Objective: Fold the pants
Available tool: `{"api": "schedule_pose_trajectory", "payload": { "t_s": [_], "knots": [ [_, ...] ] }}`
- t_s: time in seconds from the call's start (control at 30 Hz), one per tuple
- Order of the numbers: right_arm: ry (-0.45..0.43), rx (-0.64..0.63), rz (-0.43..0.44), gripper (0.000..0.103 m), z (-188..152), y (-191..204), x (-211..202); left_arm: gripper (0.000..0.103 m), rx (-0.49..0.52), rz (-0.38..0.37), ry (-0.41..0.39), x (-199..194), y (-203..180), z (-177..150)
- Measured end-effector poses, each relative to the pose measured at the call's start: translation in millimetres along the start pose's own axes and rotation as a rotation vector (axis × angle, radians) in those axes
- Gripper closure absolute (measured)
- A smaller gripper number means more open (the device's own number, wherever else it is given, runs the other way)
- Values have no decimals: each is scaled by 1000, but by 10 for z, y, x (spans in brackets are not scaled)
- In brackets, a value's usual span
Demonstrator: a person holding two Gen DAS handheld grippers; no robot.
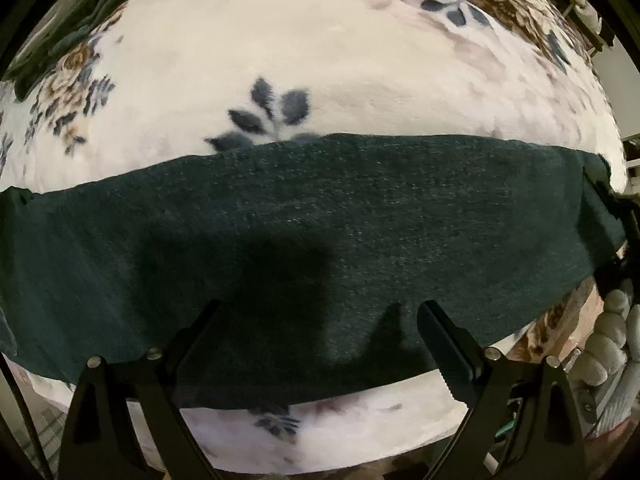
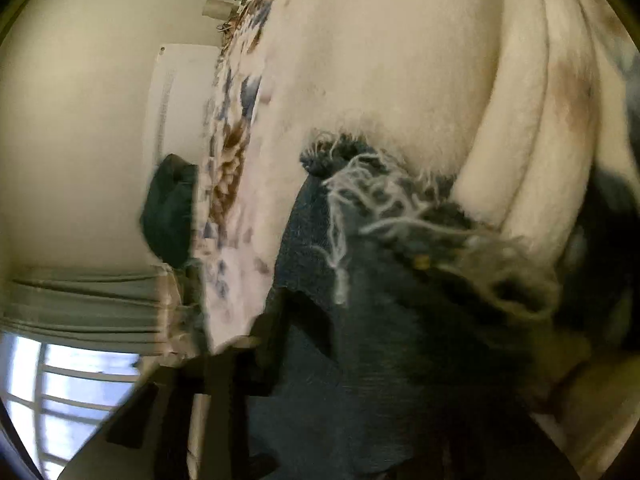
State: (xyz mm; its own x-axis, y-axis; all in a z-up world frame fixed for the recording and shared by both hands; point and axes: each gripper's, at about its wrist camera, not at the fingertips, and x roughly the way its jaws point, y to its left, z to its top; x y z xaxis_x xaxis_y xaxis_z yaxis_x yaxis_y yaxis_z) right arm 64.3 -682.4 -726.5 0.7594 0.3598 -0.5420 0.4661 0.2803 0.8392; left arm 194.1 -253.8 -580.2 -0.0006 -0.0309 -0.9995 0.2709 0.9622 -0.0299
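Dark blue-green jeans (image 1: 320, 216) lie flat as a wide band across a white floral blanket (image 1: 320, 48). My left gripper (image 1: 320, 312) is open just above the near part of the pants, fingers spread wide and empty. In the right wrist view the frayed hem of the pants (image 2: 384, 200) fills the centre, tilted and blurred. My right gripper (image 2: 320, 320) is shut on the hem; one dark finger (image 2: 276, 328) shows at the left of the cloth, the other is hidden by it.
More dark clothing (image 1: 100, 4) lies at the blanket's far left corner, and it also shows in the right wrist view (image 2: 172, 212). A grey knitted object (image 1: 608, 336) sits off the bed's right edge. A wall, grey curtain (image 2: 80, 304) and window (image 2: 72, 380) are beyond the bed.
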Motion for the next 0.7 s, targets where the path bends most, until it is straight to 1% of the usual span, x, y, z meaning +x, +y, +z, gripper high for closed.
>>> {"api": "schedule_pose_trajectory", "payload": {
  "t_s": [0.03,0.07,0.1,0.13,0.17,0.2,0.23,0.27,0.3,0.4,0.43,0.5,0.6,0.63,0.67,0.7],
  "knots": [
    [-32,-22,-62,99,-1,81,-55,7,-4,0,0,7,24,-6],
    [-51,-17,-81,99,4,118,-103,7,-7,-1,4,23,56,-9],
    [-85,-11,-118,99,38,136,-185,7,-7,-2,4,35,106,-15],
    [-118,5,-135,99,72,118,-257,7,-7,5,-1,22,165,-36],
    [-131,47,-124,99,104,54,-281,7,-13,10,-7,9,211,-38],
    [-117,80,-101,99,117,8,-258,7,-23,9,-10,-1,261,-31],
    [-111,61,-106,99,119,39,-234,7,-35,7,-12,-14,307,-31],
    [-111,-22,-132,99,90,190,-221,7,-48,5,-14,-30,356,-27],
    [-97,-87,-129,98,54,350,-211,7,-60,2,-18,-61,420,-11],
    [-90,-174,-141,98,-19,732,-254,7,-84,8,-37,-164,643,-5],
    [-97,-216,-157,98,-93,919,-292,7,-90,11,-43,-196,715,-9],
    [-107,-251,-160,98,-213,1180,-319,7,-116,16,-49,-272,901,-26],
    [-112,-330,-162,98,-531,1683,-390,7,-160,2,-67,-451,1271,-63],
    [-108,-371,-169,98,-711,1920,-368,7,-169,-1,-75,-513,1376,-85],
    [-104,-402,-176,98,-831,2089,-332,7,-178,-3,-85,-588,1504,-117],
    [-100,-436,-183,98,-1056,2202,-389,7,-189,-3,-95,-671,1655,-156]
  ]
}}
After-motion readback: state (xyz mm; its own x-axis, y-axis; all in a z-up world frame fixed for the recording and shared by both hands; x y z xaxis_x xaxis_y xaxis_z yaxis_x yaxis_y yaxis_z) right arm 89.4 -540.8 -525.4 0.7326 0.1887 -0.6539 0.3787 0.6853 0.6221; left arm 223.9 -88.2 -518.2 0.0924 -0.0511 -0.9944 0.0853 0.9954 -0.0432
